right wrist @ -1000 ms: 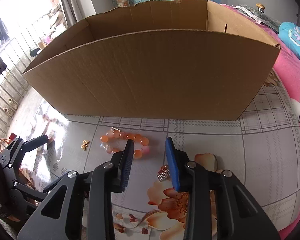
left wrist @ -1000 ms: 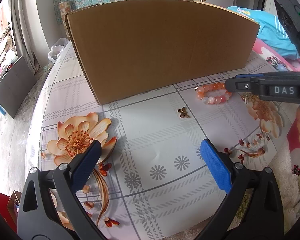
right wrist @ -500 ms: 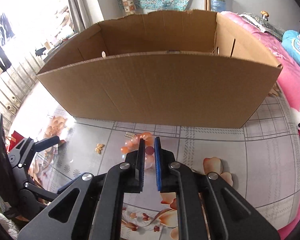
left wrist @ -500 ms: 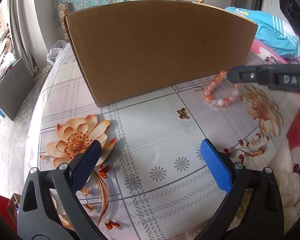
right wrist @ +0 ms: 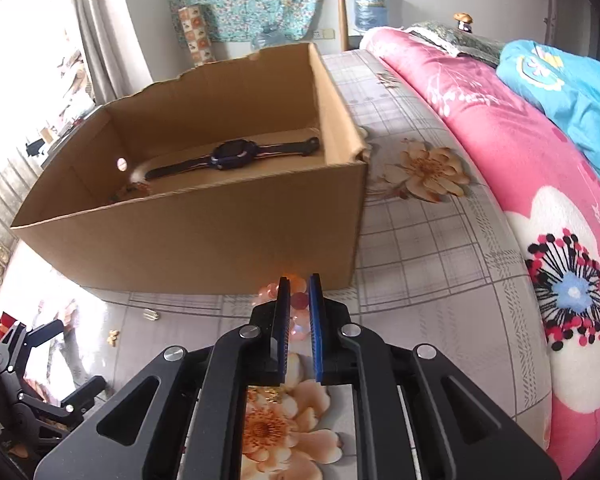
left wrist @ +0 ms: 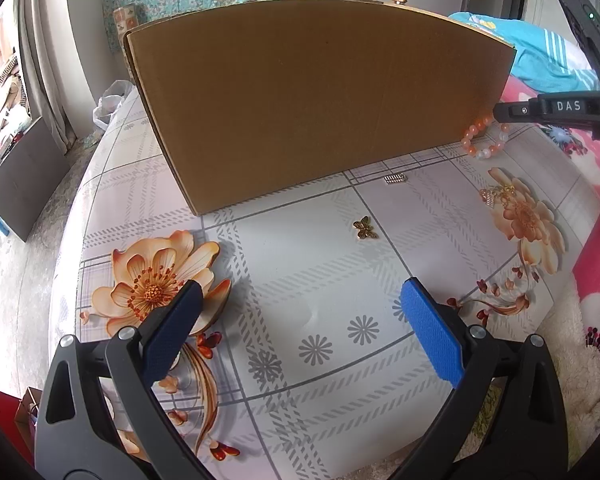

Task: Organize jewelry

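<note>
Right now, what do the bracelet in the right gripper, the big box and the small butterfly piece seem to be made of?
Bead bracelet: glossy orange and milky translucent beads, perhaps glass, stone or plastic; the look cannot settle it.
Box: plain brown corrugated cardboard, matte, with a torn, wavy top edge.
Butterfly charm: gold-coloured and shiny, likely metal, but too small to be sure.

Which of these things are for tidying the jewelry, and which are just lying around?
For the job:
bead bracelet in the right gripper
butterfly charm
silver clip
gold earring
cardboard box
watch, inside it

Just lying about:
pink blanket
blue pillow
</note>
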`<state>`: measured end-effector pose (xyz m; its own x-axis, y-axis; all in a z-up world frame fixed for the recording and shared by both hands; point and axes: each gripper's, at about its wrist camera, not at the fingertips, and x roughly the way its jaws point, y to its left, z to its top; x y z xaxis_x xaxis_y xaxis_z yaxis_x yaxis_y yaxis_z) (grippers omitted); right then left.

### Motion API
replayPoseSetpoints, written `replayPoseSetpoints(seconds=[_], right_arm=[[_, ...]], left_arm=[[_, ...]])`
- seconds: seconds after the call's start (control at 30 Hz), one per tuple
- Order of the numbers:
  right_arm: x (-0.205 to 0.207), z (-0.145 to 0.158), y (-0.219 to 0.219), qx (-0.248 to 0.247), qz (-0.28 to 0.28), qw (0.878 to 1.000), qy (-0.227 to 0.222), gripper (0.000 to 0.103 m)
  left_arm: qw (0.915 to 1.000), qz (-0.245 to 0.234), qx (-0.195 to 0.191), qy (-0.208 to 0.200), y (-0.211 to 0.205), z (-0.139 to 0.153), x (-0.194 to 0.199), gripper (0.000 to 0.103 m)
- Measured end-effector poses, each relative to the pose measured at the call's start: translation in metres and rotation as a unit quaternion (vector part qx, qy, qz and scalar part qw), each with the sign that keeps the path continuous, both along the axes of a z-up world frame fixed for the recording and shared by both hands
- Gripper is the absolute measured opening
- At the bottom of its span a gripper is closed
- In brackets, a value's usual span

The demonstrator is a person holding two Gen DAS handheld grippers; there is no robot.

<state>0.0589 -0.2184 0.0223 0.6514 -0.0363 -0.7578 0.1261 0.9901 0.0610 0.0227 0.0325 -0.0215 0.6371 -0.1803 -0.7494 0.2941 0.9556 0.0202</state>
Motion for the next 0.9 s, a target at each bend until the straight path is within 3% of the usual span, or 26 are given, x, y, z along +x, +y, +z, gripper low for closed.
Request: replayPoseSetpoints(seconds=[0.17, 0.27, 0.43, 0.6, 0.63, 0.67, 0.9], right_arm=[[-0.005, -0.008, -0.024, 0.008, -0.032, 0.999, 0.003, 0.012], [-0.017, -0.004, -0.028, 0.024, -0.033, 0.999, -0.013, 0.025], [-0.038, 0.001, -0.019, 0.026, 0.001, 0.999, -0.032, 0.026], [-0.060, 0.002, 0.007, 0.027, 0.048, 0.998, -0.037, 0.026], [-0.064, 0.001, 0.013, 0.024, 0.053, 0.998, -0.036, 0.026], [-0.066, 0.000, 0.016, 0.020, 0.056, 0.998, -0.034, 0.026], [-0.075, -0.007, 0.031, 0.043, 0.067, 0.996, -0.028, 0.026]], left_arm=[[1.0000, -0.001, 0.000, 0.000, 0.000, 0.000, 0.000, 0.096], [1.0000, -0.004, 0.001, 0.001, 0.000, 0.000, 0.001, 0.096], [0.9998, -0.018, 0.006, 0.007, -0.001, 0.003, 0.002, 0.096], [0.9984, -0.050, -0.011, -0.023, -0.011, 0.015, -0.004, 0.095], [0.9978, -0.057, -0.013, -0.030, -0.014, 0.017, -0.004, 0.090], [0.9973, -0.062, -0.013, -0.036, -0.018, 0.019, -0.004, 0.077], [0.9958, -0.088, -0.011, -0.024, -0.034, 0.016, 0.013, 0.040]])
